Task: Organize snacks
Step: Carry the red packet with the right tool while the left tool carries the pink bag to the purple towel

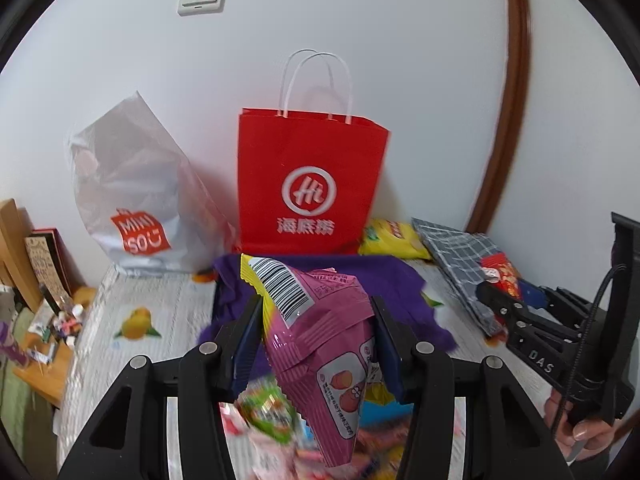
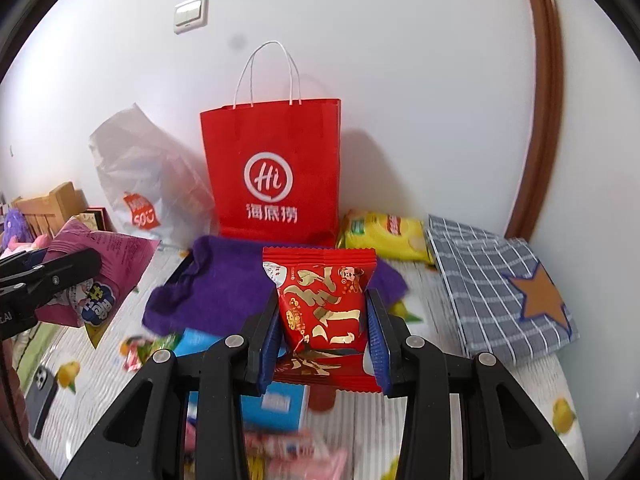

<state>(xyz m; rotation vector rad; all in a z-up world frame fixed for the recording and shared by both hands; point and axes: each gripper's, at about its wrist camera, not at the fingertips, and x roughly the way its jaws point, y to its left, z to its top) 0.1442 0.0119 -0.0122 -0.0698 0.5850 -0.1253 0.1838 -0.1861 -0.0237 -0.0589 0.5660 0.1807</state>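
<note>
My left gripper is shut on a pink snack packet with a barcode, held above the table; the packet also shows in the right wrist view. My right gripper is shut on a red snack packet with gold lettering; it also shows in the left wrist view. A red paper bag with white handles stands upright against the wall behind both. A purple cloth lies in front of it. Loose snacks lie blurred below the grippers.
A white Miniso plastic bag leans left of the red bag. A yellow chip packet and a grey checked bag with a star lie to the right. A blue box and a phone rest on the fruit-print cover.
</note>
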